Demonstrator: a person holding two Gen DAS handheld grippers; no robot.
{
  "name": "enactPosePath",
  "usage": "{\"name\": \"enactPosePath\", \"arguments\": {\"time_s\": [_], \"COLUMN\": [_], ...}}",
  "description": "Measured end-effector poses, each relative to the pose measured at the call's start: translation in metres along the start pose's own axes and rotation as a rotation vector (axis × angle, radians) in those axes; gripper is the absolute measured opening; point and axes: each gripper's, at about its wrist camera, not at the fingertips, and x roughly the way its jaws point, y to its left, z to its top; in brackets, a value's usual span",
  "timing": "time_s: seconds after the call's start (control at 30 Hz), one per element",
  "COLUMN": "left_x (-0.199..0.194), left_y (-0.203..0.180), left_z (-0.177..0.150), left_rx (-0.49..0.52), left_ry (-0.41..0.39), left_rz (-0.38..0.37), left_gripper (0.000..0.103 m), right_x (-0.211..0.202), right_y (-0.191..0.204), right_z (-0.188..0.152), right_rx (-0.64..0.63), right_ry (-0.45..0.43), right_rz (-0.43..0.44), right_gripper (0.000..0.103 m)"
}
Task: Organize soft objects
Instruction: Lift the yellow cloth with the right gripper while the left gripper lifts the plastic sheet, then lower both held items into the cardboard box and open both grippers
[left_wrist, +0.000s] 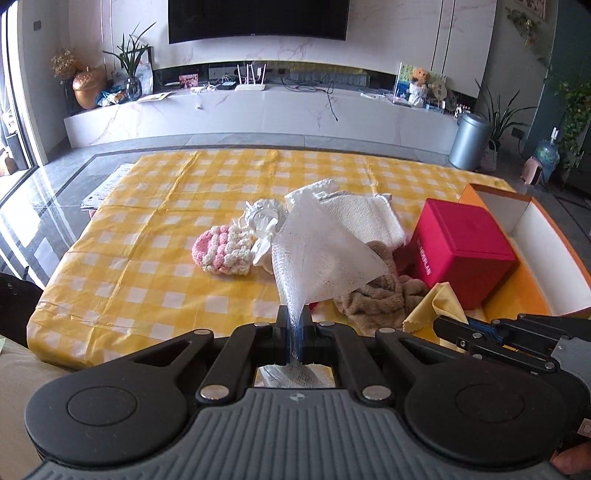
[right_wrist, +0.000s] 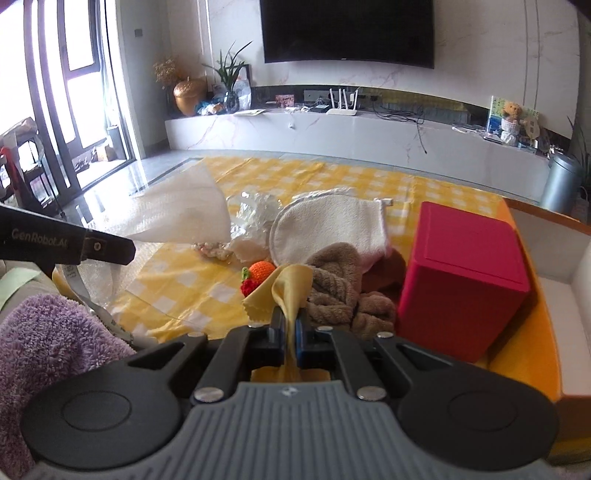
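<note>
My left gripper (left_wrist: 294, 317) is shut on a thin white mesh cloth (left_wrist: 317, 254) and holds it above the yellow checked table; the cloth also shows in the right wrist view (right_wrist: 184, 210). My right gripper (right_wrist: 290, 321) is shut on a yellow cloth (right_wrist: 291, 284), whose corner shows in the left wrist view (left_wrist: 439, 306). On the table lie a brown plush towel (right_wrist: 340, 288), a white terry mitt (right_wrist: 332, 229), a pink and white crocheted piece (left_wrist: 221, 249), a clear plastic bundle (left_wrist: 262, 218) and a small orange and red crocheted fruit (right_wrist: 258, 275).
A red box (right_wrist: 465, 273) stands at the right, partly inside an orange box with white walls (left_wrist: 532, 221). A purple fluffy cloth (right_wrist: 48, 339) lies at the lower left of the right wrist view. Papers (left_wrist: 110, 184) stick out at the table's far left edge.
</note>
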Motion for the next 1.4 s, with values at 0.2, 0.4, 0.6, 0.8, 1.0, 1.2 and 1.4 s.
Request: {"name": "enactPosePath", "arguments": {"time_s": [0.2, 0.4, 0.6, 0.8, 1.0, 1.2, 1.4], "left_x": [-0.02, -0.022, -0.01, 0.011, 0.04, 0.08, 0.12], "left_y": [-0.02, -0.053, -0.106, -0.166, -0.22, -0.265, -0.297], "left_z": [-0.004, 0.002, 0.024, 0.051, 0.067, 0.07, 0.062], "left_rx": [-0.003, 0.019, 0.104, 0.213, 0.336, 0.482, 0.603], "left_ry": [-0.046, -0.045, -0.01, 0.048, 0.151, 0.234, 0.309], "left_rz": [-0.072, -0.205, -0.321, -0.389, -0.443, -0.417, -0.387], "left_gripper": [0.004, 0.004, 0.004, 0.004, 0.004, 0.004, 0.004], "right_x": [-0.053, -0.092, -0.121, -0.136, -0.135, -0.112, -0.082], "right_y": [-0.023, -0.041, -0.075, -0.122, -0.169, -0.214, -0.253], "right_z": [-0.016, -0.016, -0.01, 0.006, 0.023, 0.029, 0.017], "right_rx": [0.095, 0.148, 0.16, 0.181, 0.176, 0.192, 0.238], "right_ry": [-0.061, -0.113, -0.127, -0.115, -0.07, 0.016, 0.112], "right_rz": [-0.037, -0.076, -0.168, -0.258, -0.33, -0.362, -0.353], "right_gripper": [0.003, 0.003, 0.003, 0.003, 0.003, 0.003, 0.003]}}
